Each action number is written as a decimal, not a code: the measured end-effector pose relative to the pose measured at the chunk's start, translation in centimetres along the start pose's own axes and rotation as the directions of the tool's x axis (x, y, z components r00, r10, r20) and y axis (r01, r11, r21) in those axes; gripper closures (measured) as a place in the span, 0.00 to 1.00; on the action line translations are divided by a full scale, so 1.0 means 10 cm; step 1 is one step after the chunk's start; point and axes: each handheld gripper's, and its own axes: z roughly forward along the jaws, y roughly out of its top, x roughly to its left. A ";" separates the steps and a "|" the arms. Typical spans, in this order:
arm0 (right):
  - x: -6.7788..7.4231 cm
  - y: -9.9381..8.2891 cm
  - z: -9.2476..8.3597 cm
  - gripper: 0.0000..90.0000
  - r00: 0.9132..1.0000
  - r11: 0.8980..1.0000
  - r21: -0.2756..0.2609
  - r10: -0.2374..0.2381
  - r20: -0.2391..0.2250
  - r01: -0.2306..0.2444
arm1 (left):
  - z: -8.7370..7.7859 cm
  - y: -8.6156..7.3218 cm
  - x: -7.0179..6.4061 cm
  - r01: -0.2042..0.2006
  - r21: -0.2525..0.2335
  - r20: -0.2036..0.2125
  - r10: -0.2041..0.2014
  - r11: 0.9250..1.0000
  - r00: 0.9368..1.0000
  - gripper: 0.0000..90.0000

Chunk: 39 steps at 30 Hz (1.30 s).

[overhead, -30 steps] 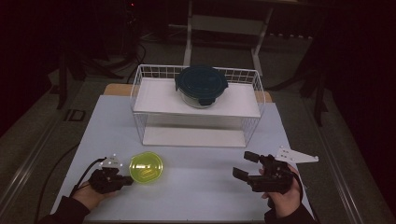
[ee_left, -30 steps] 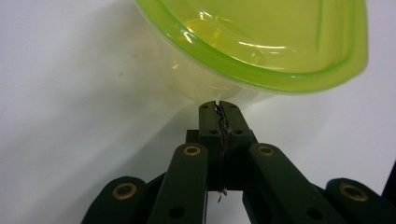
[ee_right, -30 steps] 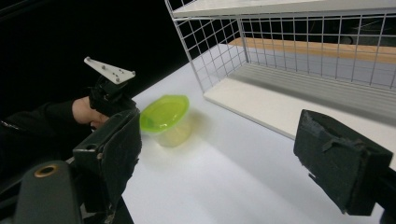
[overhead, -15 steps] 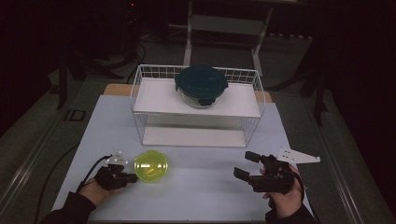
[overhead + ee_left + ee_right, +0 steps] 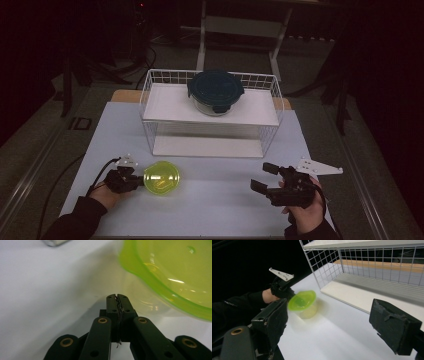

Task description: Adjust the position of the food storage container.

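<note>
Lower left of the high view: left gripper point(image 5: 131, 180) lay low on the desk point(image 5: 220, 210), jaws pressed together with nothing between them, tip just beside the green bowl point(image 5: 161, 178). In the left gripper view the closed jaws sat at lower centre and the bowl's translucent rim curved across the upper right, off the tip and not between the jaws; whether tip and bowl wall touched could not be told. Judged: closed jaws beside the bowl suit nudging or steadying it rather than grasping it. Bowl stood upright on the desk, in front of the white wire rack point(image 5: 210, 112), well apart from it. Lower right of the high view: right gripper point(image 5: 264, 178) held above the desk with jaws wide apart and empty, pointed across toward the bowl; its own view put the bowl left of centre between the two spread pads, far off. Judged: the right was kept open and ready to take the bowl. Dark lidded container point(image 5: 215, 91) rested on the rack's top shelf, upper centre; the rack's lower shelf was bare
</note>
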 end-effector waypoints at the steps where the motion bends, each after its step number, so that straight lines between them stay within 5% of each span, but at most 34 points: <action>1: 0.00 0.00 0.00 0.17 1.000 1.000 -0.002 0.004 0.000 -0.004 | 0.00 0.01 -0.03 -0.006 -0.001 0.007 0.006 1.000 1.000 0.98; 14: 0.00 0.00 -0.02 0.17 1.000 1.000 -0.007 0.006 -0.003 -0.006 | 0.12 0.11 -0.32 -0.055 0.002 0.094 0.055 0.998 0.994 0.98; 20: 0.00 0.00 -0.01 0.17 1.000 1.000 -0.004 0.003 -0.003 -0.003 | 0.18 0.18 -0.46 -0.089 -0.004 0.095 0.089 0.996 0.992 0.98; 25: -0.01 0.01 -0.01 0.17 1.000 1.000 -0.002 0.002 0.001 -0.002 | 0.25 0.23 -0.54 -0.095 -0.012 0.150 0.096 0.995 0.984 0.98; 28: -0.01 0.01 -0.01 0.17 1.000 1.000 -0.006 0.005 0.000 -0.005 | 0.30 0.26 -0.58 -0.122 0.022 0.120 0.119 0.992 0.986 0.98; 33: -0.01 0.01 -0.03 0.17 1.000 1.000 -0.008 0.005 -0.001 -0.005 | 0.34 0.31 -0.46 -0.091 0.033 0.068 0.089 0.995 0.994 0.98; 39: -0.02 0.01 -0.03 0.17 1.000 1.000 -0.010 0.007 0.002 -0.007 | 0.37 0.39 -0.42 -0.069 0.015 0.091 0.068 0.997 0.994 0.98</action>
